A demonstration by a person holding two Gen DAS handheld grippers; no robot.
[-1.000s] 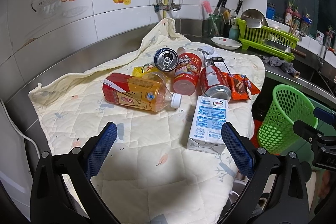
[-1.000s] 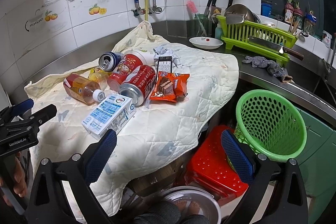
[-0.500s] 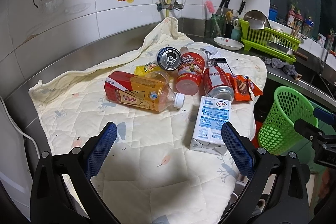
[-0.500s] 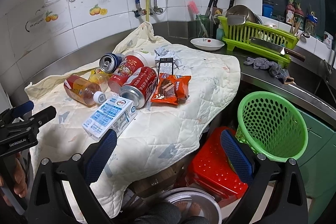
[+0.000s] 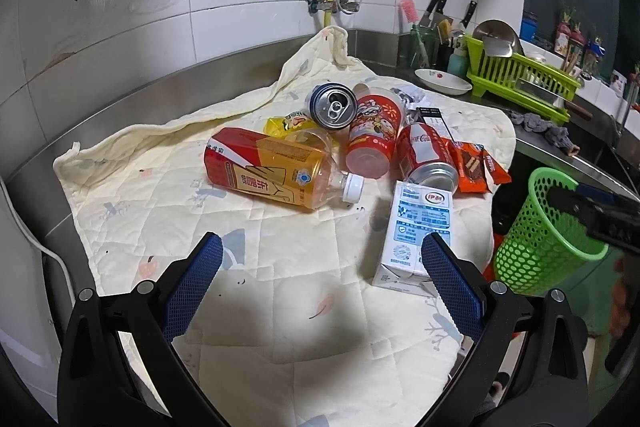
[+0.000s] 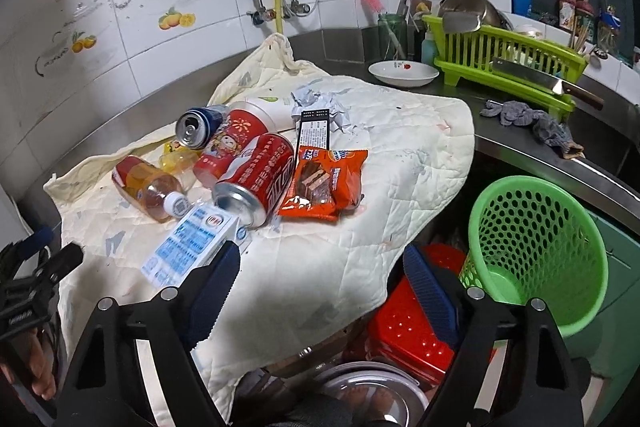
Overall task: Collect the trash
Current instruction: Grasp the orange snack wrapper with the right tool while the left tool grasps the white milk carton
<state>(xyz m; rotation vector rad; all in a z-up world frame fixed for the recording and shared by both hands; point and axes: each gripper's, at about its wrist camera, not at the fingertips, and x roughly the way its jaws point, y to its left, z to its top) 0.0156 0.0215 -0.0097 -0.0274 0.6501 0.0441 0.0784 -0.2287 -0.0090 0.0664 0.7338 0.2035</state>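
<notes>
Right wrist view has the right hand-held gripper over the near edge of the quilted cloth on the table, its blue pads apart with nothing between them, the jaws having just been closing a little. Just beyond its left pad lies the milk carton on its side, long axis running away toward the red cola can, whose silver end faces the camera. Beside the can lies the orange snack wrapper, flat. Farther back are a blue can, a red cup and crumpled paper. Off the cloth's right edge the green basket stands slightly tilted, empty. From the left wrist, the left hand-held gripper hangs open above bare cloth; the tea bottle lies across, white cap pointing right toward the carton.
</notes>
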